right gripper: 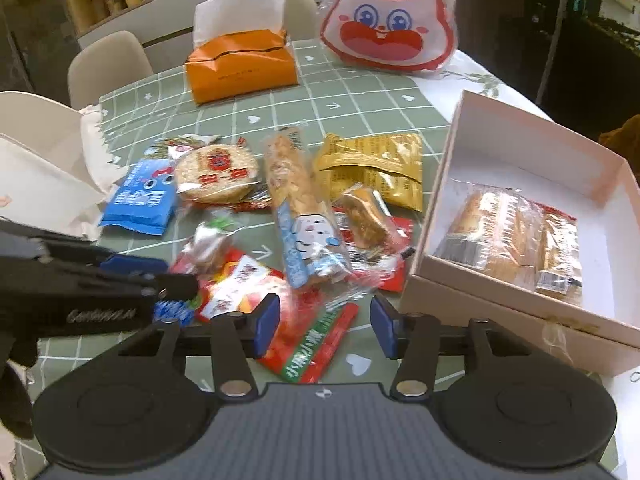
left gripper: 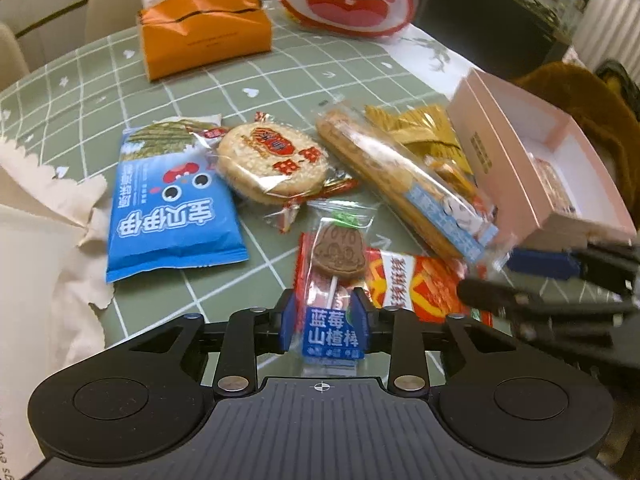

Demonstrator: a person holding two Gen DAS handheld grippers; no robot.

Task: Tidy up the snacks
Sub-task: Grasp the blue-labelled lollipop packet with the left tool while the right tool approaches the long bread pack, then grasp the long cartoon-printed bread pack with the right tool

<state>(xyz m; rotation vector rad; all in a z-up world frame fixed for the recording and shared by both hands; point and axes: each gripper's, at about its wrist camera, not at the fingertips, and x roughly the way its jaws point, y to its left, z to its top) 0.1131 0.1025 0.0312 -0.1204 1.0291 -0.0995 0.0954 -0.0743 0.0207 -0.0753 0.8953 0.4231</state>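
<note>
Snacks spread on green checked tablecloth [right gripper: 360, 108] beside open pink box [right gripper: 436, 184].

Left gripper [left gripper: 326, 314] narrow, blue pads at both sides of lollipop packet [left gripper: 334, 280]; contact not confirmable. Right gripper [right gripper: 324, 326] half open over red-green packet [right gripper: 316, 340], pads clear of it. Wrapped pastries [right gripper: 508, 236] inside box. Left of box: yellow packet [right gripper: 376, 168], long biscuit pack [right gripper: 300, 208], round rice cracker [right gripper: 216, 174], blue packet [right gripper: 140, 200] farthest. Beyond box: orange tissue box [right gripper: 240, 66], rabbit-face bag [right gripper: 388, 20].
</note>
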